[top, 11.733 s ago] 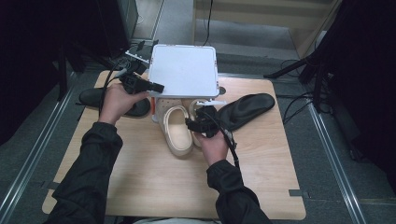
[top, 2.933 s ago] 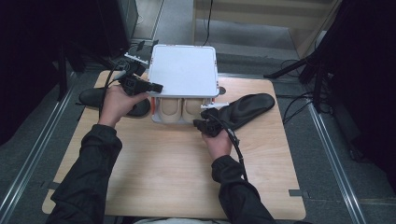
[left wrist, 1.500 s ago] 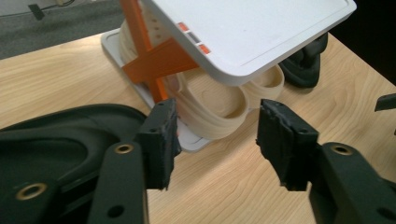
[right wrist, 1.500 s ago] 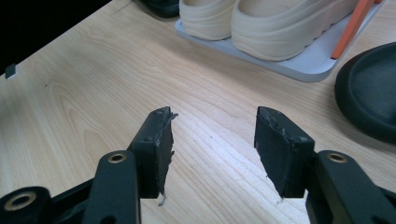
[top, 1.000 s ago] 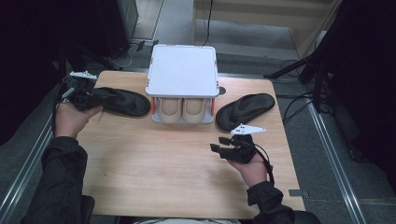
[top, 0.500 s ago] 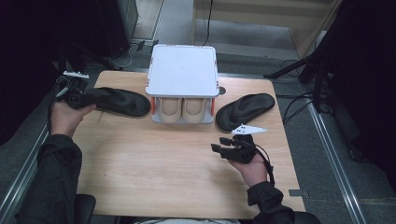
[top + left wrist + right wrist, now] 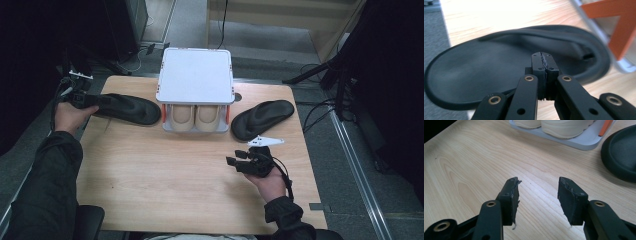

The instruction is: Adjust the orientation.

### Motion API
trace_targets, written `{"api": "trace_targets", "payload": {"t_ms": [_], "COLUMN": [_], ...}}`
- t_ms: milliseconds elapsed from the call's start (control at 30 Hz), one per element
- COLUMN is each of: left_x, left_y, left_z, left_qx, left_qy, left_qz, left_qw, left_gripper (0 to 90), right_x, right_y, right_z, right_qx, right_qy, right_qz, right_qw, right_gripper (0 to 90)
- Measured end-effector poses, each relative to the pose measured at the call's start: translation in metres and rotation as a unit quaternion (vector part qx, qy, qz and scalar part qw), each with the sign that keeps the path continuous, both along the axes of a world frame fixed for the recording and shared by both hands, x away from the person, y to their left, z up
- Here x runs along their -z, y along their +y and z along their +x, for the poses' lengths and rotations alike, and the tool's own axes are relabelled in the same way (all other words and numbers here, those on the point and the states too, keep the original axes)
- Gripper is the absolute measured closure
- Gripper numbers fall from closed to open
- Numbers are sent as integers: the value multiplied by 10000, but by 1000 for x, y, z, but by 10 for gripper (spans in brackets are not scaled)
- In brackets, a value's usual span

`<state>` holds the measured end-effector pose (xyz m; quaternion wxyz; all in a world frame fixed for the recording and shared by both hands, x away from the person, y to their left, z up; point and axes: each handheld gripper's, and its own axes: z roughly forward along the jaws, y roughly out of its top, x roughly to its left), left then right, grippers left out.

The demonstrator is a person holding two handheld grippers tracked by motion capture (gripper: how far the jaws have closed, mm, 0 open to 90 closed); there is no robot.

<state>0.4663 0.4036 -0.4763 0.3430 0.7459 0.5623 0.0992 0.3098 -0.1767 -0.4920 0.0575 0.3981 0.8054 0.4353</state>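
**Left tongs pinched together at the black slipper, right tongs spread over bare wood**

High view: a light wooden table (image 7: pixel 165 175) carries a white square-topped shoe rack with orange side struts (image 7: pixel 196 75) at its far middle. Under the rack's top sit two cream shoes (image 7: pixel 195 117), side by side, toes toward the person. A flat black rubber slipper (image 7: pixel 125 107) lies to the left of the rack, its nearer end close to the rack's orange strut, its far end at the table's left edge. A second black slipper (image 7: pixel 262 119) lies to the right of the rack, angled, apart from it.

At the table's left edge the left gripper (image 7: pixel 75 95) sits in the person's left hand (image 7: pixel 70 117), right at the outer end of the left slipper. In the left gripper view its two black jaws are pressed flat together, pad to pad, with nothing seen between them; the slipper's broad sole (image 7: pixel 486 72) spreads out just beyond and beneath the tips. Whether the tips touch the slipper cannot be told from these views.

Near the right front of the table, the right gripper (image 7: pixel 240 161) rests in the person's right hand (image 7: pixel 270 182), with a pale three-cornered plate on top. In the right gripper view its jaws stand wide apart over bare wood, gripping nothing; the rack's base with the cream shoes (image 7: pixel 554 127) and the rim of the right slipper (image 7: pixel 621 152) lie farther off.
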Motion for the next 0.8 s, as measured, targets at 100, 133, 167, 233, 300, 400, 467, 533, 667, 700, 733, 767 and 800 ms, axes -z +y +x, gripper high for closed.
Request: {"api": "trace_targets", "payload": {"t_ms": [100,133,167,233,300,400,467,533,667,700,733,767,800], "left_x": [7,9,12,16,17,16,16,16,16,16,17,17,17], "left_y": [3,3,2,3,5,4,4,2,-3,-5,-6,-7,-9], "left_z": [4,4,5,5,5,1,-2,-6,-20,-25,-28,-31,-36], "left_qx": [-45,-19,-45,-64,-85,-120,-89,-116,-113,-91,-90,-37,-7], "left_qy": [126,166,211,268,304,373,420,456,454,453,423,398,381], "left_qz": [48,146,201,166,79,75,70,47,99,98,101,134,155], "left_qw": [9999,9998,9996,9995,9995,9992,9991,9989,9989,9989,9990,9991,9992], "left_gripper": [900,900,900,900,900,900,900,900,900,900,900,900,900], "right_x": [2,2,2,3,3,2,2,1,-1,-1,-1,-2,-2], "right_y": [1,2,2,3,4,3,2,2,2,2,2,2,2], "right_z": [0,-1,-1,-1,-1,-1,-1,-1,-2,-2,-2,-2,-2], "right_qx": [-13,-14,-18,-40,-46,-30,-26,-24,-43,-64,-74,-88,-93], "right_qy": [38,48,47,52,50,22,11,11,-26,-63,-63,-69,-79], "right_qz": [-39,-49,-53,-63,-81,-74,-74,-58,-28,-10,3,8,0], "right_qw": [10000,10000,10000,10000,9999,10000,10000,10000,10000,10000,10000,9999,9999], "right_gripper": [521,521,521,519,518,519,519,520,523,525,529,530,533]}}
